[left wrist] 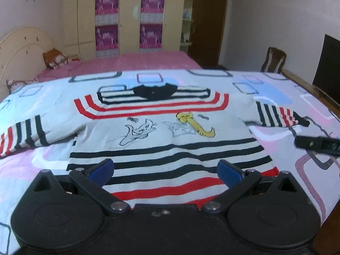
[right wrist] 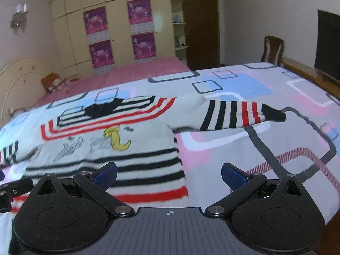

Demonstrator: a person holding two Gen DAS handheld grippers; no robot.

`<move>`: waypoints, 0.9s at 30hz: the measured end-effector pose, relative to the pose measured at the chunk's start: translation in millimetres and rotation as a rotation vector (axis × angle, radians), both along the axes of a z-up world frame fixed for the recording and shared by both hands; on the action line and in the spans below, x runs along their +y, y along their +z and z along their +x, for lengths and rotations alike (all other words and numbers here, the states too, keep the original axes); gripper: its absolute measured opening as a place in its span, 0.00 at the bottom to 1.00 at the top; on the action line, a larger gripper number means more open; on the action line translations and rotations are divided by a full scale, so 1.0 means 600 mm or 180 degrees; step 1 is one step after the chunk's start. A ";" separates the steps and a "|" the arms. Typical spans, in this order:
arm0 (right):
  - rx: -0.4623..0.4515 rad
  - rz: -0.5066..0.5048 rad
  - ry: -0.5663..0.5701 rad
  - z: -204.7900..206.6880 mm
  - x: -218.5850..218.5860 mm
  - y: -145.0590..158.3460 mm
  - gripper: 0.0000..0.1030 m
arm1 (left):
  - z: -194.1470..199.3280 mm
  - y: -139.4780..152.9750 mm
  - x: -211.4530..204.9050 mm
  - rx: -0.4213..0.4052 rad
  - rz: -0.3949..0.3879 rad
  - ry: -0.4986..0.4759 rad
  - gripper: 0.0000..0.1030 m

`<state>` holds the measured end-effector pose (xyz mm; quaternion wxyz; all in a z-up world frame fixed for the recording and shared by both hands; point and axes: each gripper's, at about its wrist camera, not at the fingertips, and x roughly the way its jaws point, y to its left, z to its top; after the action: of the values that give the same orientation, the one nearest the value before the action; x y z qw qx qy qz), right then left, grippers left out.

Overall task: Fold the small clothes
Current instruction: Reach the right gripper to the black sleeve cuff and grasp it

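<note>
- Striped knit sweater (left wrist: 165, 127) lies flat, front up, on the patterned bedsheet (left wrist: 276, 89), both sleeves spread outward.
- Left gripper (left wrist: 165, 171): the 2 fingers stand apart, empty, above the hem.
- Right gripper (right wrist: 169, 175): fingers apart, empty, over the hem's right corner.
- Risk: pinching the bedsheet together with the hem would drag both during folding.

**Camera placement: two wrist fisheyes**

Left wrist view: low over the near edge of the patterned pink-and-grey bedsheet (left wrist: 276, 140), facing the cream wardrobe (left wrist: 129, 17). Right wrist view: equally close, further right. Both share the white striped knit sweater (left wrist: 165, 131) (right wrist: 102, 148).
</note>
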<state>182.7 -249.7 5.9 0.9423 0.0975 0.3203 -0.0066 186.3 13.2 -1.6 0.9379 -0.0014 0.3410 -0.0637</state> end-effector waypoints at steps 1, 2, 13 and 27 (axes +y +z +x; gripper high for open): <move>0.0000 0.0008 -0.0053 0.007 -0.008 0.000 1.00 | 0.009 -0.003 -0.001 0.0031 -0.0005 -0.0015 1.00; -0.0011 0.0019 -0.0096 0.014 -0.018 0.001 1.00 | 0.015 -0.006 -0.002 0.0045 -0.0006 -0.0013 1.00; -0.0021 0.0257 -0.0620 0.119 -0.181 -0.023 1.00 | 0.110 -0.019 -0.043 0.0187 -0.0095 0.0009 1.00; 0.0184 0.1184 -0.1386 0.281 -0.460 -0.158 0.50 | 0.279 -0.047 -0.154 0.0407 -0.0053 0.0302 1.00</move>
<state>351.3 -525.5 -89.0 0.8751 0.3349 0.3143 -0.1527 353.7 -79.0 -30.0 0.9161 -0.0294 0.3992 -0.0219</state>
